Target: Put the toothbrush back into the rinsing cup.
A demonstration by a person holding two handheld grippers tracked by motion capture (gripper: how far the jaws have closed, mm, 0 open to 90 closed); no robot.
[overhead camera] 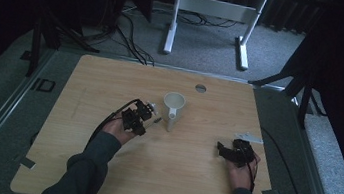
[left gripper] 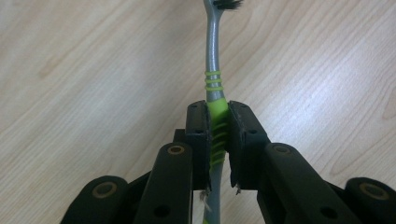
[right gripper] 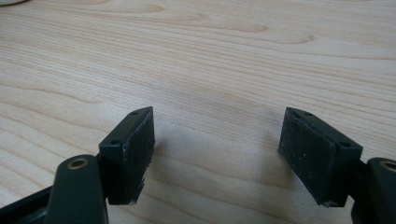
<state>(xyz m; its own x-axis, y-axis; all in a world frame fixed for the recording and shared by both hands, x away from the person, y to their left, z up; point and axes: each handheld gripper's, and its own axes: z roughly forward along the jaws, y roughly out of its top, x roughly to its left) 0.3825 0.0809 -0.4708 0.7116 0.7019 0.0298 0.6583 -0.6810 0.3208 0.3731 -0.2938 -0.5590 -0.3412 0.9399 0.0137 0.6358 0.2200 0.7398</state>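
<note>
The left claw (left gripper: 217, 135) is clamped on a toothbrush (left gripper: 214, 70) (picked up already); the cup (overhead camera: 174, 101) just ahead waits, and the right claw (right gripper: 217, 154) rests with its jaws apart.

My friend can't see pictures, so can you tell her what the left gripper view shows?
The left gripper is shut on a toothbrush, its two black jaws pinching the green ribbed part of the grey handle. The handle runs up and away to dark bristles at the top edge, above a light wooden table.
</note>
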